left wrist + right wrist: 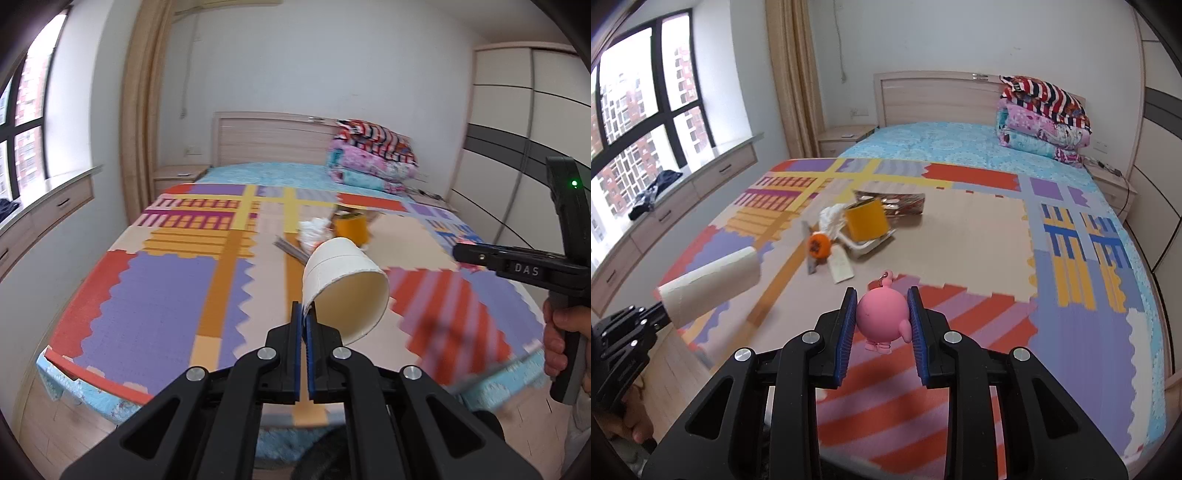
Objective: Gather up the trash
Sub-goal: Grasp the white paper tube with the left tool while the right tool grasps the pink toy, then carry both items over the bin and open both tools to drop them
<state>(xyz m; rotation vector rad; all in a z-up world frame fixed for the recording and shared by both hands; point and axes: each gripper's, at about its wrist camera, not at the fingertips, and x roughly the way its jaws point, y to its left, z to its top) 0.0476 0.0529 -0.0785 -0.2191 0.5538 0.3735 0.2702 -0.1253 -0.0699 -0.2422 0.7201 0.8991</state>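
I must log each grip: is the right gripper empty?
No, the right gripper is shut on a pink toy, its blue pads pressing both sides.

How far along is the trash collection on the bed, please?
Nothing looks binned yet; no bin is in view. In hand: the left claw pinches the rim of a paper cup, and the right claw grips a pink toy. Left on the bed mat: a yellow cup, crumpled tissue, an orange ball and wrappers.
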